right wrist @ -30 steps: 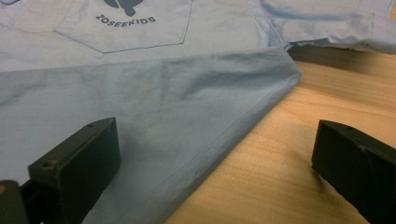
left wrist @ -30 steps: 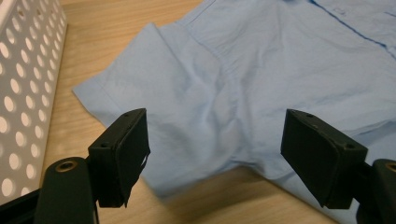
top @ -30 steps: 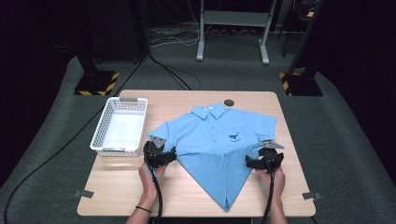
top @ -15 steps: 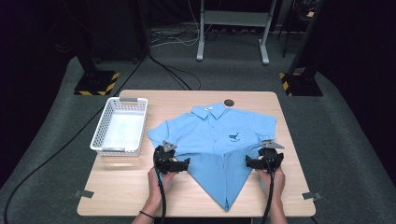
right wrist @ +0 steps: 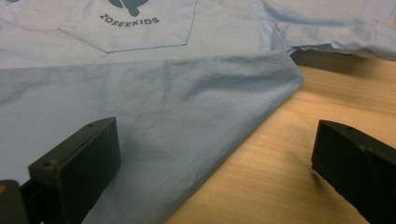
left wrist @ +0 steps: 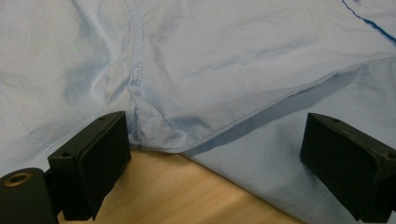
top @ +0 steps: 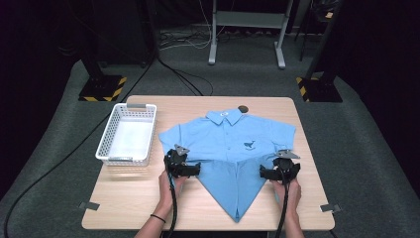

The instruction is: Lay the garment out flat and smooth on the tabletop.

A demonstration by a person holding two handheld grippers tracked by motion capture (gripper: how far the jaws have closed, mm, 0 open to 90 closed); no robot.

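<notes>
Left tongs (top: 194,169) lower, just opened wide over shirt (top: 233,141) fold.

Your left gripper (top: 194,169) and right gripper (top: 266,173) are matte black, each topped by a grey three-cornered plate. A black cable trails back from each along your bare forearms. A dark band circles your left wrist. Close up, the jaws are blocky black pads with small screw holes; a brass-coloured fitting shows at one base.

Light-blue woven cloth shirt (top: 233,144), matt and faintly creased; pale wood-grain table (top: 133,198), smooth; white perforated plastic basket (top: 128,135); matt black gripper pads (left wrist: 100,158).
</notes>
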